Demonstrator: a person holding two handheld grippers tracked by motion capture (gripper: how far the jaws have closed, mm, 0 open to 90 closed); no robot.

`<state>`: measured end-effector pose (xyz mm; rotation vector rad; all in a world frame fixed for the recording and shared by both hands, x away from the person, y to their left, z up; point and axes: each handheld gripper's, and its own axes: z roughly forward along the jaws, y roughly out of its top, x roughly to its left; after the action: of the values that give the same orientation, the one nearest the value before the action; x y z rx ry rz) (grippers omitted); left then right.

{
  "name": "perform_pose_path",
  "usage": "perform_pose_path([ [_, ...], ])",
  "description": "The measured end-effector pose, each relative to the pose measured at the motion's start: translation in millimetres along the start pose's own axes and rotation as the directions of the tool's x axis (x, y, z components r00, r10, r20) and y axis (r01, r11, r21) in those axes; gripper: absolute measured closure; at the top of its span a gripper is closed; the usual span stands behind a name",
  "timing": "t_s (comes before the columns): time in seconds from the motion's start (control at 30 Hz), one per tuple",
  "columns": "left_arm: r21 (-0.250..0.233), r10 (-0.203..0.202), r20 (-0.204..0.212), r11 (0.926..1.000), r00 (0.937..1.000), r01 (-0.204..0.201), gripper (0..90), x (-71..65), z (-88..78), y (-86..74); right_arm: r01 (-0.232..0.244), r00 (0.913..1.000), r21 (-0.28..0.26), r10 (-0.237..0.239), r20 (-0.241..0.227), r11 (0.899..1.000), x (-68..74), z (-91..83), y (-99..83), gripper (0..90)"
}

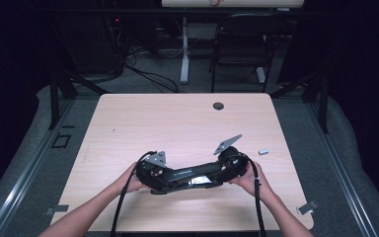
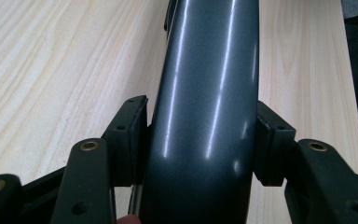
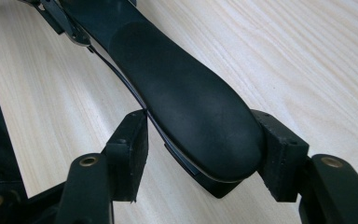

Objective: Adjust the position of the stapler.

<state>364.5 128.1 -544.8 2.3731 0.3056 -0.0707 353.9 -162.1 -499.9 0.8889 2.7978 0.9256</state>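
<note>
You can't make out the small grey piece (image 1: 263,152) on the worktop (image 1: 177,123); it's too tiny. The long dark object (image 1: 192,174) hides both ends under your tools, and both tool views crop it.
</note>
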Motion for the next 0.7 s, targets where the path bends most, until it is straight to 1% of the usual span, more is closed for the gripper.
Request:
perform_pose_path([
  [0.07, 0.001, 0.002, 0.0, 1.0, 1.0, -0.002, 45.4, -0.8, -0.2, -0.3, -0.007, 1.0, -0.002, 0.007, -0.002, 1.0, 1.5, 0.2, -0.1, 40.7],
  [0.13, 0.0, 0.008, 0.006, 1.0, 1.0, -0.008, 45.4, -1.6, -0.4, -0.7, -0.003, 1.0, 0.011, 0.003, 0.002, 1.0, 3.0, -0.9, -0.3, 40.7],
  [0.2, 0.001, 0.015, 0.014, 0.9999, 0.9998, -0.015, 45.5, -1.8, -0.5, -1.1, -0.007, 1.0, 0.012, 0.007, 0.004, 1.0, 5.4, -1.3, -1.2, 40.9],
  [0.23, -0.001, 0.017, 0.016, 0.9999, 0.9997, -0.017, 45.5, -1.9, -0.4, -1.4, 0.0, 1.0, 0.01, 0.0, 0.01, 1.0, 7.2, -1.3, -2.1, 41.1],
  [0.37, -0.005, 0.014, 0.017, 0.9999, 0.9998, -0.014, 45.6, -3.2, -0.4, -2.2, 0.001, 0.9999, 0.009, -0.002, 0.013, 1.0, 8.9, -1.6, -3.3, 41.0],
  [0.43, 0.007, 0.015, 0.011, 0.9999, 0.9998, -0.015, 45.7, -4.7, -1.1, -1.7, -0.003, 0.9999, 0.008, 0.003, 0.012, 1.0, 9.8, -1.2, -3.3, 40.9],
  [0.5, 0.012, 0.019, 0.017, 0.9998, 0.9997, -0.019, 45.7, -5.6, -1.2, -1.7, 0.004, 0.9999, 0.008, -0.004, 0.011, 1.0, 10.7, -1.4, -3.9, 40.9],
  [0.63, 0.02, 0.02, 0.021, 0.9996, 0.9996, -0.021, 45.5, -5.2, -0.1, -0.5, -0.001, 0.9998, -0.001, 0.001, 0.019, 1.0, 13.4, -1.4, -6.7, 40.9],
  [0.7, 0.044, 0.027, 0.021, 0.9986, 0.9994, -0.028, 45.4, -5.1, -0.1, 2.2, 0.007, 0.9995, 0.001, -0.007, 0.032, 1.0, 14.1, 0.4, -7.6, 40.7],
])
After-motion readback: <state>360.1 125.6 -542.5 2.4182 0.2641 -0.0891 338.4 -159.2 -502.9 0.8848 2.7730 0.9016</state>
